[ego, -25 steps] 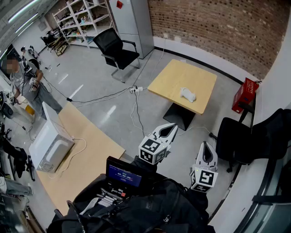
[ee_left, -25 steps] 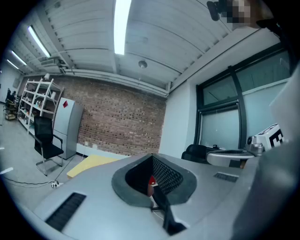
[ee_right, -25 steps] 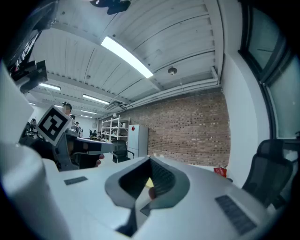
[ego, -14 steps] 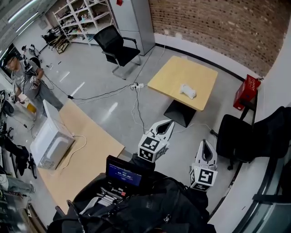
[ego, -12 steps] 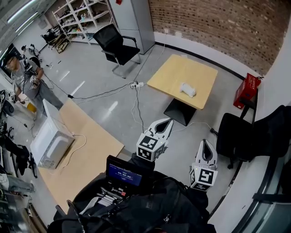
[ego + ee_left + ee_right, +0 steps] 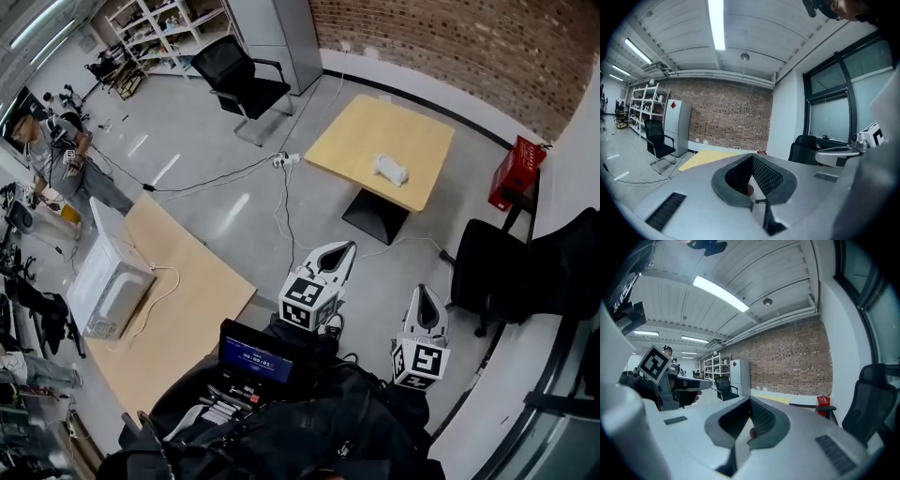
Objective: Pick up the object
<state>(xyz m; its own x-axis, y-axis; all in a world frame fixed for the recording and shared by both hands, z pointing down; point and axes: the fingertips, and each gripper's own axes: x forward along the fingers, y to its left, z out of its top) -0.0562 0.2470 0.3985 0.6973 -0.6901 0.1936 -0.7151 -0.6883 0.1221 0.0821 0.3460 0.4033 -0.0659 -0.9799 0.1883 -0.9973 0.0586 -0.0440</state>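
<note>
Item, left gripper point(image 6: 343, 249), grey plastic: jaws pressed together, nothing between them. Item, right gripper point(image 6: 421, 293), grey plastic: likewise closed and empty. Small white lumpy object point(image 6: 390, 170): lies on square light-wood table point(image 6: 361, 141), well apart from both grippers.

Matt pale wood is shown on the bench point(image 6: 417, 122); behind it, rough red brick is seen on the wall point(image 6: 450, 37); beside it, a smooth, faintly glossy floor point(image 6: 197, 122).

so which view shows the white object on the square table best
The head view: the white object lies plainly on the square table. Both gripper views catch only a sliver of tabletop, object not discernible.
</note>
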